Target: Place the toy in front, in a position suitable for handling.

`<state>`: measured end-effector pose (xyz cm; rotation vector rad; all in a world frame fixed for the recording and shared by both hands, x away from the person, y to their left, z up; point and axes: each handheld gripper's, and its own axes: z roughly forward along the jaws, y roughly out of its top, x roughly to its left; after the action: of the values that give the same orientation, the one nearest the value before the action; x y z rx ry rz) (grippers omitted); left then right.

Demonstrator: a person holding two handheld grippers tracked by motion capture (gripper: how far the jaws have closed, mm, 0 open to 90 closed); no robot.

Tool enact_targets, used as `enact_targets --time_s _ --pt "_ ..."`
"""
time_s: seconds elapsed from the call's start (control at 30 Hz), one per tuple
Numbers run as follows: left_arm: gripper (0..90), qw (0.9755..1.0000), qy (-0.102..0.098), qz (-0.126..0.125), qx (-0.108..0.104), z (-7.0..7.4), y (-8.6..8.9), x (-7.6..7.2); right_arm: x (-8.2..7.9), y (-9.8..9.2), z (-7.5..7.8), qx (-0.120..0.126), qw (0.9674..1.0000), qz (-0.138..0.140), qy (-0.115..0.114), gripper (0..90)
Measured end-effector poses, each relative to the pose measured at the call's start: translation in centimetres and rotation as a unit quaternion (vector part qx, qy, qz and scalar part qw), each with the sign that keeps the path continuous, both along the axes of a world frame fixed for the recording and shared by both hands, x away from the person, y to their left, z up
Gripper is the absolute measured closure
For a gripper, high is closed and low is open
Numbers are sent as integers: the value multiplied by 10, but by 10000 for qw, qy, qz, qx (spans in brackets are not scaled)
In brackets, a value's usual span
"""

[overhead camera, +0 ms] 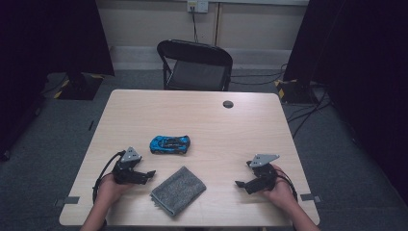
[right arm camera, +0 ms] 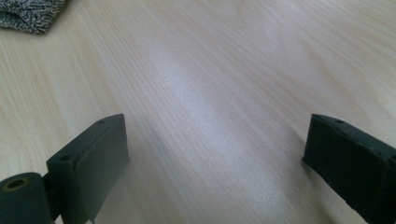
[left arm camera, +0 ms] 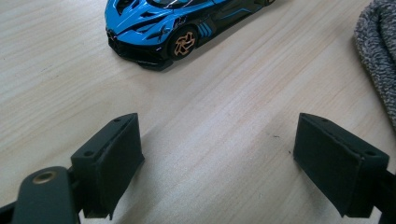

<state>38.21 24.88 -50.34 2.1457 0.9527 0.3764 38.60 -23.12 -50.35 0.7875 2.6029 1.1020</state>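
Note:
A blue and black toy car (overhead camera: 170, 144) with orange wheels rests near the middle of the wooden table (overhead camera: 202, 115). A folded grey cloth (overhead camera: 178, 189) lies in front of it, toward the near edge. My left gripper (overhead camera: 146, 176) rests on the table left of the cloth, jaws wide apart and empty. In the left gripper view the toy car (left arm camera: 173, 28) sits just beyond that gripper (left arm camera: 217, 158), and the cloth (left arm camera: 379, 65) edges in at the right. My right gripper (overhead camera: 242, 184) rests at the near right, open and empty, over bare wood (right arm camera: 215, 163); the cloth's corner (right arm camera: 30, 14) is at top left.
A black folding chair (overhead camera: 195, 65) stands behind the table's far edge. A small dark round cap (overhead camera: 228, 104) is set in the tabletop at the far right. Cables and dark stands lie on the floor on both sides.

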Motion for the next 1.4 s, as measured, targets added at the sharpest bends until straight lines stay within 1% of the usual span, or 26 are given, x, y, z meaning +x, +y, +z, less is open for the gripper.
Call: enact_targets --time_s 0.1,0.17,0.27,0.37,0.43,0.53,0.63,0.7,0.77,0.8,0.83,0.87,0.9,0.93,0.97,1.0,1.03,1.13,1.27,1.33,1.4 --pt "147 9999 34 2 -95 0 2 1 -1 0 0 0 10000 -42 1 57" --pt "146 9999 54 6 -117 0 2 1 -1 -1 0 5 10000 -83 -5 57" --pt "127 10000 42 -45 -46 0 0 1 -2 -2 0 -5 10000 -95 -1 57" --pt "111 9999 1 -75 94 0 -2 0 -2 -2 0 -9 10000 -92 3 57" --pt "82 9999 20 66 110 0 -4 1 -2 -2 0 -9 10000 -91 4 57" --pt "85 9999 4 113 117 0 -4 0 -2 -2 0 -8 10000 -91 5 57" --pt "99 9998 -20 93 158 1 -3 0 -2 -2 0 -7 10000 -90 3 58" --pt "162 9996 -125 55 259 3 -4 1 -2 -2 0 -10 10000 -89 4 58" --pt "177 9997 -65 -47 243 4 -3 2 -2 -2 0 -10 10000 -87 5 58" --pt "183 9997 -71 -35 232 5 -2 3 -2 -2 0 -9 10000 -88 7 57" --pt "182 9998 -53 -26 189 6 0 4 -2 -2 0 -8 10000 -91 6 58" --pt "182 9998 -67 -42 187 8 1 5 -2 -2 0 -9 10000 -86 5 58" --pt "181 9998 -106 -1 189 10 3 7 -2 -2 0 -10 10000 -82 4 58" --pt "182 9998 -122 27 123 13 4 8 -2 -2 0 -8 10000 -85 6 58" --pt "182 9999 -124 2 44 16 6 10 -2 -2 0 -9 10000 -83 5 58" --pt "182 9999 -127 -49 18 19 7 12 -2 -2 0 -9 10000 -83 5 58" --pt "179 9998 -142 -75 80 22 6 15 -2 -2 0 -9 10000 -81 6 57" --pt "179 9996 -159 -211 116 30 3 24 -2 -2 0 -10 10000 -79 6 57" --pt "180 9989 -203 -387 172 38 -9 36 -2 -2 0 -11 10000 -78 6 58" --pt "179 9983 -232 -482 238 41 -16 42 -2 -2 0 -11 10000 -79 4 57" --pt "177 9979 -232 -543 250 43 -21 49 -2 -2 0 -12 10000 -78 3 57"
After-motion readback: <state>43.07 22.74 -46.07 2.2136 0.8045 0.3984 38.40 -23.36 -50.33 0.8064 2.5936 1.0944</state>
